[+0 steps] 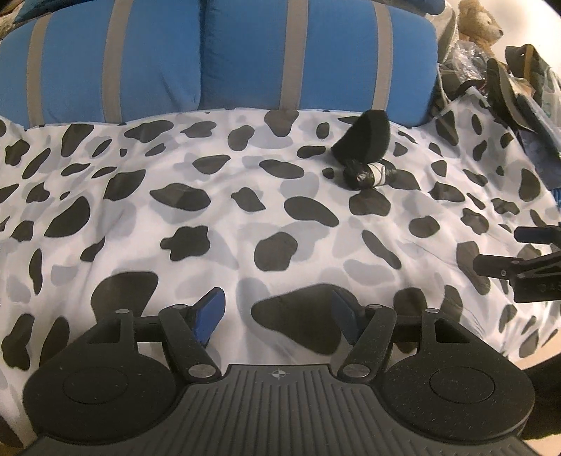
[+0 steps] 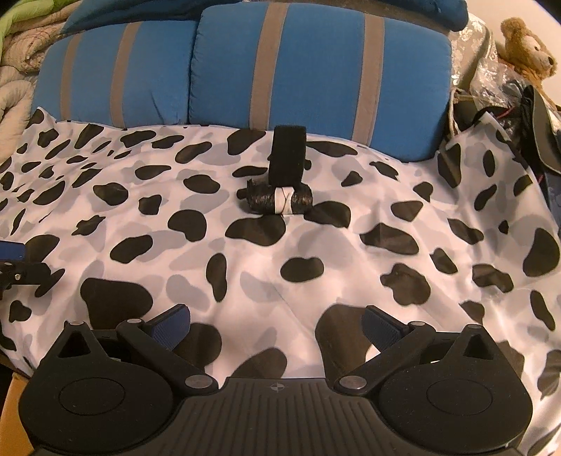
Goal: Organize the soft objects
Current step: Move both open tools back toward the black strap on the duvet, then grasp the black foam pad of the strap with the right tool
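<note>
A cow-print sheet (image 1: pixel 217 210) (image 2: pixel 315 245) lies spread over the bed. Far up on it stands a black soft wedge (image 1: pixel 364 135) (image 2: pixel 288 158), and a black roll with a white band (image 1: pixel 368 173) (image 2: pixel 280 200) lies against its near side. My left gripper (image 1: pixel 277 312) hovers low over the sheet's near part, open, with only sheet between its blue pads. My right gripper (image 2: pixel 277 326) is likewise open and holds nothing. Each gripper shows at the edge of the other's view: the right gripper (image 1: pixel 501 247), the left gripper (image 2: pixel 21 261).
Two blue pillows with grey stripes (image 1: pixel 210 56) (image 2: pixel 245 70) stand along the head of the bed. A brown teddy bear (image 1: pixel 478 21) (image 2: pixel 529 52) and a pile of bags and clothes (image 1: pixel 519 87) (image 2: pixel 526 115) crowd the right side. A beige quilt (image 2: pixel 17 52) lies at the far left.
</note>
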The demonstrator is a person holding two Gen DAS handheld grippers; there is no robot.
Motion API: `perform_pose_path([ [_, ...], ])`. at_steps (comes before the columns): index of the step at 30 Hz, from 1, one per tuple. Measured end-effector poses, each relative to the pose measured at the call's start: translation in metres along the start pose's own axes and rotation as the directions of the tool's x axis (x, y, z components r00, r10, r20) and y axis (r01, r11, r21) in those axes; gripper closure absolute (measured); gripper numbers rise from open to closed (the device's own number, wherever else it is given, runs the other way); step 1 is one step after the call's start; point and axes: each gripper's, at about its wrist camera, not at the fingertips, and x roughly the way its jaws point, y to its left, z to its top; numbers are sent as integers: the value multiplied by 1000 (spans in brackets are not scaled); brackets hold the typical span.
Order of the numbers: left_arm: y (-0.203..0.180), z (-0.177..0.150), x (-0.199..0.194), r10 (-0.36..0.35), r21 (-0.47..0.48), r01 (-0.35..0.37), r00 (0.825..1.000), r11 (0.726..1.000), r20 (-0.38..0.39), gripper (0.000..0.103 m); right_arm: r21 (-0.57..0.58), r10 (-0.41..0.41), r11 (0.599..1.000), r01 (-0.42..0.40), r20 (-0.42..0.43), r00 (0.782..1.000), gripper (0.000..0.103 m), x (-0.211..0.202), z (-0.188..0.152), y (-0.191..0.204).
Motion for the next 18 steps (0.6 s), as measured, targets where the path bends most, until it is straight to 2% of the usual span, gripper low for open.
perform_pose_path([
  [18,-6,31,34,-45,57,45,999,997,9,37,-66,-7,998,8,16,1000,0,70,34,-3],
])
